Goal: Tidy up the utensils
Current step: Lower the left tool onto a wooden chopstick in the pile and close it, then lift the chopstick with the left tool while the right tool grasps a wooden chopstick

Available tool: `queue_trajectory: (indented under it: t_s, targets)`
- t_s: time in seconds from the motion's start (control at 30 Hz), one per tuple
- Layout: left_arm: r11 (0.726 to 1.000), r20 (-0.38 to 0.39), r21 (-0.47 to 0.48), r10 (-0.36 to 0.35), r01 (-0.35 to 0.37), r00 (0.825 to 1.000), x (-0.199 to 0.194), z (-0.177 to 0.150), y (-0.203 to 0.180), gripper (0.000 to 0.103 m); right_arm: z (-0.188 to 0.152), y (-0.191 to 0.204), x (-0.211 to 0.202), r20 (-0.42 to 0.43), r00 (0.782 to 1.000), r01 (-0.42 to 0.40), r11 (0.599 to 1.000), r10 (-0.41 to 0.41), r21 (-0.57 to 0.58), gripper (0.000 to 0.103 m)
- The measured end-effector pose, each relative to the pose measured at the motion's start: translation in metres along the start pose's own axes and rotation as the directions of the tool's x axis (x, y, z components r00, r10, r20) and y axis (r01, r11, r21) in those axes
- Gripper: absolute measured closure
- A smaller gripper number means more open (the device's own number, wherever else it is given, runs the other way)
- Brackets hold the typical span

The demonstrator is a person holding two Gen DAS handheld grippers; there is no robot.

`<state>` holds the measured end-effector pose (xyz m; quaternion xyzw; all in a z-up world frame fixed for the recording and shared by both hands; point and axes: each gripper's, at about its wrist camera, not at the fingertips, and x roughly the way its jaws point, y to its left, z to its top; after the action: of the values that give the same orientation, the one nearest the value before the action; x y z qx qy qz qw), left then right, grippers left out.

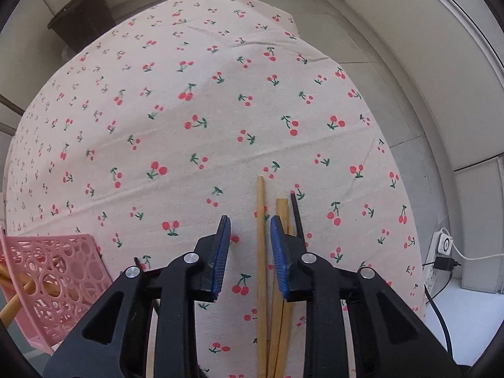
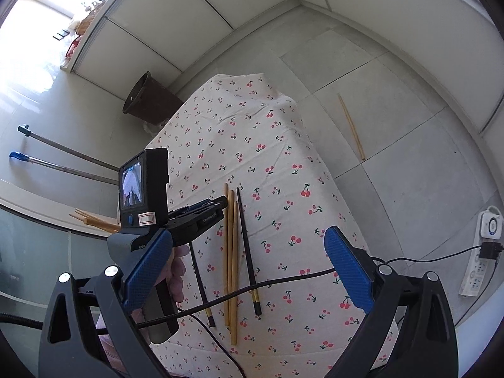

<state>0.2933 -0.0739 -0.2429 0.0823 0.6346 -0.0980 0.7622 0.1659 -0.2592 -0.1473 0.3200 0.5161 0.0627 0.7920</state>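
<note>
The left gripper points down at the cloth, its jaws narrowed around 1 bamboo chopstick without visibly pressing it. Other chopsticks lie at 3 o'clock; the basket sits at 8 o'clock. The right gripper hangs wide open, empty.

A cherry-print cloth covers the surface. On it lie wooden chopsticks side by side, with two black chopsticks flanking them, and a black cable crossing over.
</note>
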Motion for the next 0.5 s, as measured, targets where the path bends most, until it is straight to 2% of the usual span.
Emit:
queue_trajectory:
  t_s: [0.03,0.1,0.17,0.23,0.37,0.5]
  targets:
    - [1.000,-0.023,0.013,0.002,-0.001,1.000,0.006,0.000,-0.004,0.078,0.000,-0.001,0.001,-0.002,1.000,0.002,1.000,-0.002,0.007,0.009]
    - [0.997,0.000,0.059,0.050,-0.050,0.999,0.007,-0.002,-0.013,0.078,0.001,-0.004,0.003,-0.012,1.000,0.001,1.000,-0.001,0.019,0.009]
    - [0.998,0.010,0.052,0.042,-0.042,0.999,0.007,-0.004,-0.013,0.081,0.002,-0.007,0.007,-0.025,1.000,0.000,0.999,0.001,0.035,0.009]
    - [0.997,0.034,0.049,0.050,-0.052,0.998,0.006,-0.009,-0.013,0.098,0.003,-0.009,0.011,-0.036,0.999,0.003,0.999,-0.002,0.047,0.009]
    - [0.995,0.090,0.067,0.073,-0.079,0.993,0.002,-0.029,-0.012,0.098,0.002,-0.009,0.020,-0.053,0.999,0.006,0.999,-0.003,0.054,0.009]
    - [0.993,0.128,0.078,0.080,-0.090,0.989,-0.013,-0.071,-0.014,0.098,0.000,-0.002,0.036,-0.069,0.997,0.029,0.999,-0.027,0.026,0.009]
